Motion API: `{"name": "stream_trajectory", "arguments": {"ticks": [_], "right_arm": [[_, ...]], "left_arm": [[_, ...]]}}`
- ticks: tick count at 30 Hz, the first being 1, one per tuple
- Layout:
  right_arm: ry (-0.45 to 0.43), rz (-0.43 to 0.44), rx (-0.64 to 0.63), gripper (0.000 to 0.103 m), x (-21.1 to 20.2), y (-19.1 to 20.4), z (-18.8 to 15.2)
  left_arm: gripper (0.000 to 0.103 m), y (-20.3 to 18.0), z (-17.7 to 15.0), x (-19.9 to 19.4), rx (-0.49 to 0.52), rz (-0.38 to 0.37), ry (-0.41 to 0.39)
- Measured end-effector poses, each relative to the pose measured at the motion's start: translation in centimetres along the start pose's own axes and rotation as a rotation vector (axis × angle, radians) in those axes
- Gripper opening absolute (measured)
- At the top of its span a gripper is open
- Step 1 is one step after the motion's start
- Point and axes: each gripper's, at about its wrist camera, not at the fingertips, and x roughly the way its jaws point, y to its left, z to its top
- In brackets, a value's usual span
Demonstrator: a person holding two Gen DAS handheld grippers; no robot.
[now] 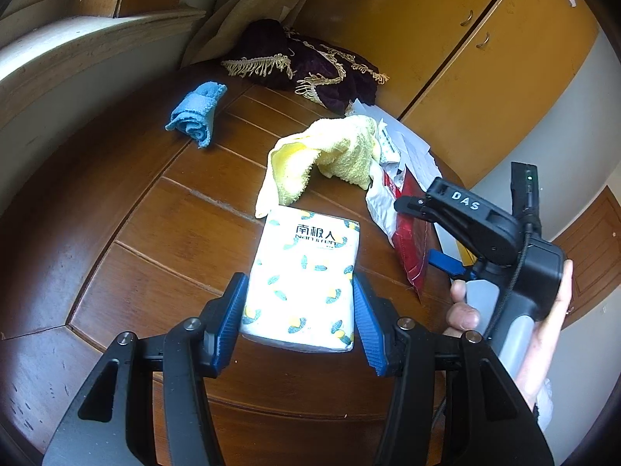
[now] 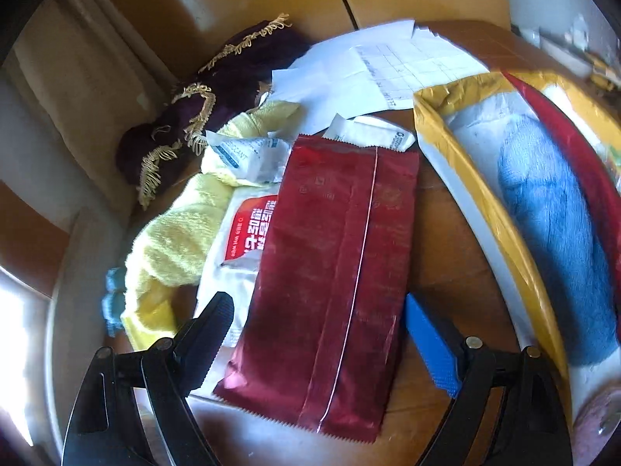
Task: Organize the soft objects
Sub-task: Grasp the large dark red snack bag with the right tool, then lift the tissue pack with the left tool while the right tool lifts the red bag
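Blue towel point(image 2: 559, 248) inside yellow-rimmed box point(image 2: 481, 202).

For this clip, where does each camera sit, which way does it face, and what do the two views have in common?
Left wrist: on the left gripper, looking forward over the table at a tissue pack between its fingers; the person's right hand holding the right gripper shows.
Right wrist: on the right gripper, looking down at a red packet; only its own fingers show.
Shared: yellow towel, red packet, fringed purple cloth.
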Motion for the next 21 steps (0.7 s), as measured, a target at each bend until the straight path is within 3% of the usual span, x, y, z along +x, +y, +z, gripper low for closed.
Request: {"name": "stream_trajectory", "arguments": {"ticks": [2,4,11,21], "right_arm": [[-0.01,-0.014,-0.017,0.09,0.0,0.1,-0.2],[-0.014,-0.043,-0.043,0.08,0.0,0.4,-0.4],[-0.006,-0.016,-0.061,0.065,-1.4,-0.1,-1.7],[0.006,0.102,-0.107,0.059,-5.0,-1.4,-6.4]], "left_arm": [[0.052,-0.1,0.0,-0.1,0.003,-0.005,-0.001],[0.052,-0.2,-0.1,-0.1,0.009,-0.007,0.002],[0.052,-1.1,-0.4,-0.6,0.02,0.003,0.0],[0.052,-2.9,-1.0,-1.4,0.024,0.025,0.0]]}}
